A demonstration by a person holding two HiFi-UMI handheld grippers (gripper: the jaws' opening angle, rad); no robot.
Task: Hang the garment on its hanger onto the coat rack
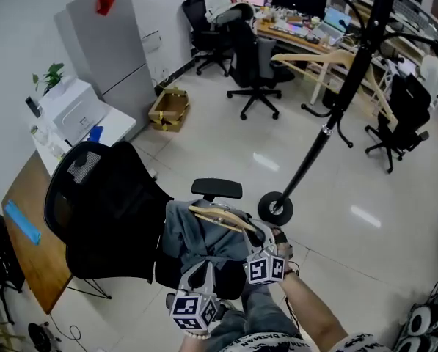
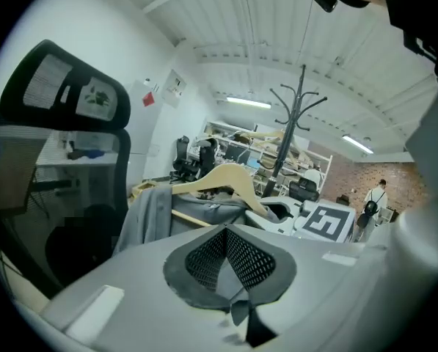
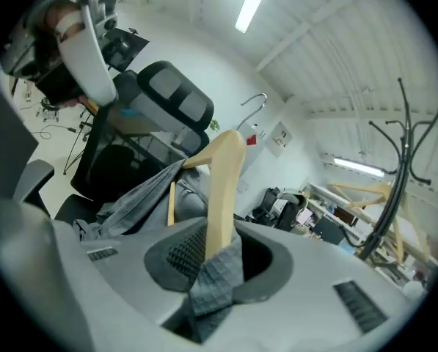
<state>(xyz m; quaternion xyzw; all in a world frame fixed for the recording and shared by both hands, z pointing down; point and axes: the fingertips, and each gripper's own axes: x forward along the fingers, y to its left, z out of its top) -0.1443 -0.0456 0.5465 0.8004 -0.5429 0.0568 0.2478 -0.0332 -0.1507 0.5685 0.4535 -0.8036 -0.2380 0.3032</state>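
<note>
A grey garment (image 1: 196,242) on a wooden hanger (image 1: 220,218) lies over the seat of a black office chair (image 1: 108,211). My right gripper (image 1: 260,237) is shut on one arm of the hanger (image 3: 224,189), with a fold of grey fabric (image 3: 211,284) pinched alongside it. The hanger's metal hook (image 3: 259,101) points up. My left gripper (image 1: 201,270) sits at the garment's near edge. In its own view the left gripper (image 2: 226,233) has its pads together and nothing shows between them. The black coat rack (image 1: 336,101) stands to the right on its round base (image 1: 275,208).
Other wooden hangers (image 1: 314,59) hang on the rack. A wooden desk (image 1: 28,248) lies to the left. Behind it stand a grey cabinet (image 1: 112,42) and a cardboard box (image 1: 169,108). More office chairs (image 1: 255,64) and cluttered desks fill the back of the room.
</note>
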